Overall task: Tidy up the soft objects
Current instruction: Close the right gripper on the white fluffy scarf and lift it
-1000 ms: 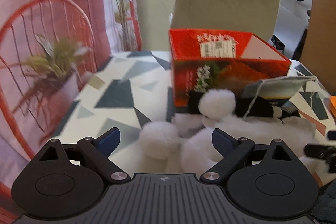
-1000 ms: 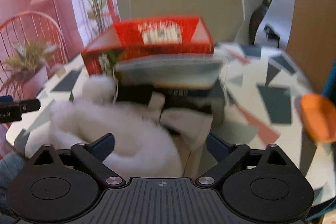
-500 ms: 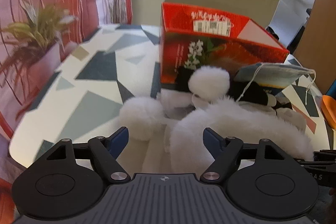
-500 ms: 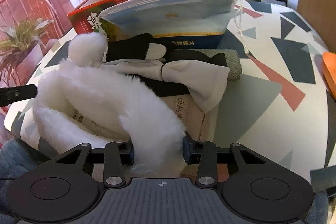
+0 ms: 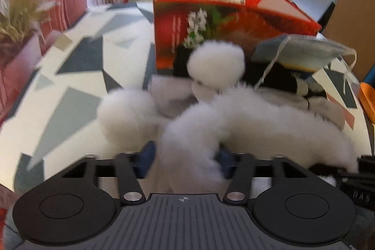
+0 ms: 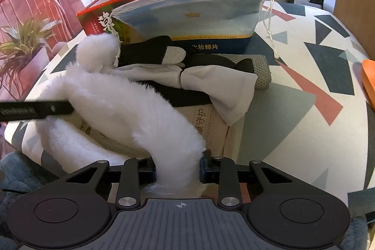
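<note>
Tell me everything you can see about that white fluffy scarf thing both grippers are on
The white fluffy scarf looks like long-pile faux fur, a thick band curving in an arch over the kraft paper packet. Round pom-poms hang at its end near the red box. The right gripper is clamped on one stretch, the left gripper on another. It lies partly on the patterned table and against the white cloth.

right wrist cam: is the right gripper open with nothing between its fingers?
No: the right gripper is shut on the white fluffy scarf, whose fur fills the gap between its blue fingertips.
</note>
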Demonstrator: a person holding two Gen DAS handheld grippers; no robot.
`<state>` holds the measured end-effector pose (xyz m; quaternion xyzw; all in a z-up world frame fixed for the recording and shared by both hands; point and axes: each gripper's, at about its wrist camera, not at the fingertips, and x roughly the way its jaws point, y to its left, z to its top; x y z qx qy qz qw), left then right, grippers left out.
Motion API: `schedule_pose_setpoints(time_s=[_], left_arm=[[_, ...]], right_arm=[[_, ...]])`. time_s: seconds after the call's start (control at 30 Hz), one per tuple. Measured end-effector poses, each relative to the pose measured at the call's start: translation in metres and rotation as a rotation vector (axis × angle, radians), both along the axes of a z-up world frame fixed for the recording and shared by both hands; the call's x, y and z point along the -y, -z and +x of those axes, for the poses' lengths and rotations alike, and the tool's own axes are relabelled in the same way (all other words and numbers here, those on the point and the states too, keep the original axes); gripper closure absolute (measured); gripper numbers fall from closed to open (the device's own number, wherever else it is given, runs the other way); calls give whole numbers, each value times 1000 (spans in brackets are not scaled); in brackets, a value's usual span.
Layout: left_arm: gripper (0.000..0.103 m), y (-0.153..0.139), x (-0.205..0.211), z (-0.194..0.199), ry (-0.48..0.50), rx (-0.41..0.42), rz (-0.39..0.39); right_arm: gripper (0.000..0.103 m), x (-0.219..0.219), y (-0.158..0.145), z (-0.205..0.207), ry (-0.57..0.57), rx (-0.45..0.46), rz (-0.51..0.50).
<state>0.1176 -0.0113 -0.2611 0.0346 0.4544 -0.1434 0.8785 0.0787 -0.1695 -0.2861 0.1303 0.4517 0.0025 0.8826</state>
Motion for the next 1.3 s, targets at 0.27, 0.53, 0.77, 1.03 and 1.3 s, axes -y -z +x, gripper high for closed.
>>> schedule_pose_setpoints(time_s=[0.27,0.53,0.77,1.03,1.3], left_arm=[[89,-13,-12,-13,-6,38,-34],[89,-62,-26,-25,-36,146,-97],[89,-109,-20,-24,-7,271,-103],[89,-162,-2,13,27,389,-113],[89,-176,32,91,35,414,-95]], right_arm=[[80,2,-10,-4,3,34,13],[86,4,-60,-14,-39,170,71],[87,6,-103,-10,-65,265,84],[87,16,-163,32,-128,397,29],[88,38,-200,124,-203,513,-106]])
